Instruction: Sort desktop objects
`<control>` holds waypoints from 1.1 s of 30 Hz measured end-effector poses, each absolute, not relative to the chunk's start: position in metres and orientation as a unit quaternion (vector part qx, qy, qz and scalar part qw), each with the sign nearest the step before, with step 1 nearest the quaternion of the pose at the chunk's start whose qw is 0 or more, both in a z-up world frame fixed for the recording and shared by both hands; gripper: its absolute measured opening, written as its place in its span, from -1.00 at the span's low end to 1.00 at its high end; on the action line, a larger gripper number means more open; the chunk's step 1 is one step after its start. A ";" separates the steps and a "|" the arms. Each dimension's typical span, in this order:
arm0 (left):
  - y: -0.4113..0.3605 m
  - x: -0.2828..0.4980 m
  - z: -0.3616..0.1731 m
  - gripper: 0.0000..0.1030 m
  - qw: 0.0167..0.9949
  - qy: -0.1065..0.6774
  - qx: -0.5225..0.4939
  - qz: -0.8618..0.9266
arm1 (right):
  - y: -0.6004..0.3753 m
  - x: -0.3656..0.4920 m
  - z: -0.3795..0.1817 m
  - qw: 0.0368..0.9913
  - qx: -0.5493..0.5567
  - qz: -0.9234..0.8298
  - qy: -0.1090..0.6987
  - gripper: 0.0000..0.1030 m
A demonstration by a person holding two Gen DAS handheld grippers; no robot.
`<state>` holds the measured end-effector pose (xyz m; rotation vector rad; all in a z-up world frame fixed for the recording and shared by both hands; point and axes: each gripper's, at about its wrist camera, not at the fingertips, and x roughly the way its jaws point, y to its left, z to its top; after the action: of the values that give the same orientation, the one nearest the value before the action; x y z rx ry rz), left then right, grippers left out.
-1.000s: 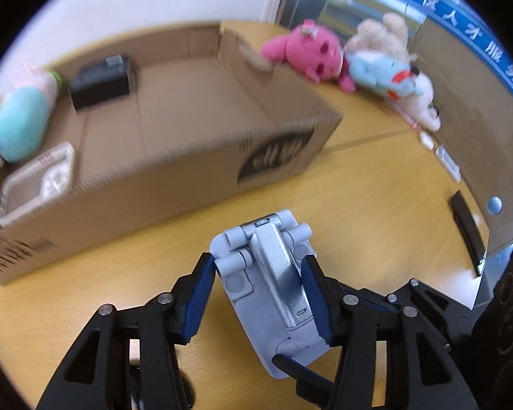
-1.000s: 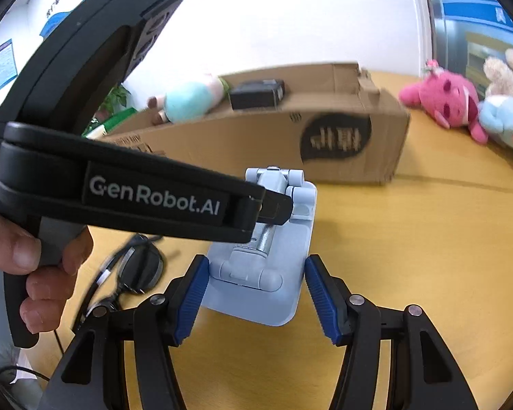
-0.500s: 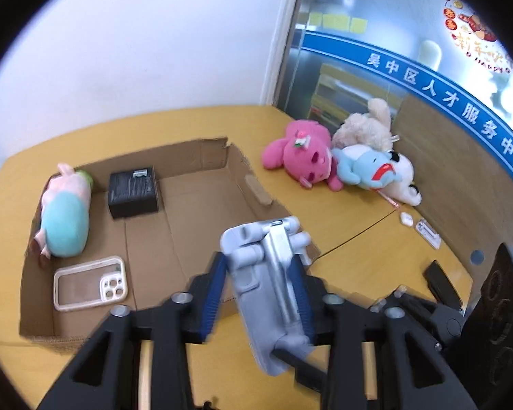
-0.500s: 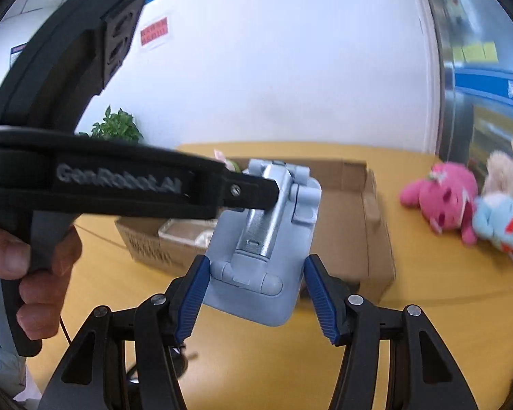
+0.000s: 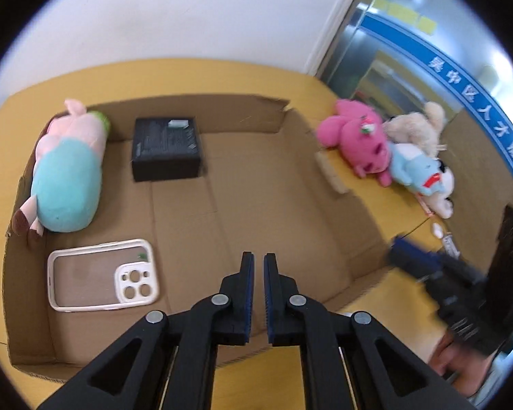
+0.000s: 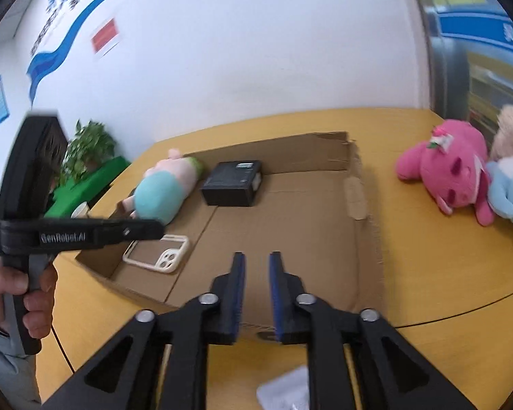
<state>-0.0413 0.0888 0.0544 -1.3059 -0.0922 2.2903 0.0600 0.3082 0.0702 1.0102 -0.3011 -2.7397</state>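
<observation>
An open cardboard box [image 5: 284, 184] [image 6: 307, 212] lies on the yellow table. It holds a pink and teal plush [image 5: 68, 167] [image 6: 164, 188], a black box [image 5: 167, 148] [image 6: 234, 182] and a clear phone case [image 5: 102, 275] [image 6: 159, 253]. My left gripper [image 5: 258, 273] is shut and empty above the box's near part. My right gripper [image 6: 256, 273] is nearly shut and empty, over the box's near wall. A grey phone stand [image 6: 285, 391] lies blurred on the table below the right gripper.
A pink plush [image 5: 359, 140] [image 6: 451, 171], a blue plush [image 5: 417, 171] and a beige plush [image 5: 417, 130] lie on the table to the right of the box. A green plant [image 6: 85, 150] stands beyond the table's left. The other handheld gripper [image 6: 34, 235] [image 5: 451, 287] shows in each view.
The left gripper held the grey phone stand a moment ago; now its jaws are empty and shut. The stand now lies on the table. Both grippers have risen over the box.
</observation>
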 end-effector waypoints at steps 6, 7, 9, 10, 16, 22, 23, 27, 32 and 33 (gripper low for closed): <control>0.094 -0.030 0.041 -0.83 0.286 -0.021 -0.493 0.821 | 0.347 0.064 0.084 0.105 0.344 -0.929 -0.091 0.33; 0.095 -0.024 0.040 -0.71 0.297 -0.018 -0.493 0.818 | 0.352 0.067 0.079 0.120 0.355 -0.922 -0.096 0.47; 0.098 -0.012 0.038 -0.35 0.320 -0.012 -0.491 0.810 | 0.352 0.082 0.065 0.152 0.385 -0.906 -0.088 0.59; 0.103 -0.007 0.036 -0.09 0.331 -0.006 -0.490 0.806 | 0.350 0.090 0.053 0.162 0.404 -0.898 -0.070 0.59; 0.147 0.026 0.025 0.30 0.379 0.054 -0.479 0.790 | 0.337 0.139 -0.021 0.180 0.490 -0.853 -0.002 0.60; 0.162 0.051 0.016 0.30 0.388 0.042 -0.505 0.770 | 0.339 0.145 -0.040 0.155 0.483 -0.862 -0.004 0.38; 0.163 0.055 0.014 0.30 0.388 0.039 -0.508 0.768 | 0.337 0.147 -0.045 0.152 0.488 -0.859 -0.004 0.26; 0.170 0.065 -0.004 0.30 0.380 0.031 -0.535 0.754 | 0.325 0.163 -0.049 0.118 0.473 -0.873 0.000 0.25; 0.188 0.064 -0.041 0.30 0.378 0.008 -0.597 0.708 | 0.333 0.168 -0.048 0.103 0.453 -0.880 -0.103 0.23; 0.191 0.064 -0.047 0.30 0.379 0.004 -0.604 0.701 | 0.335 0.168 -0.048 0.104 0.451 -0.878 -0.120 0.23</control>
<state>0.0644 0.1912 -0.0465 -1.5440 0.0110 1.7899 0.1681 0.3355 -0.0481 1.3296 -0.3553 -2.5911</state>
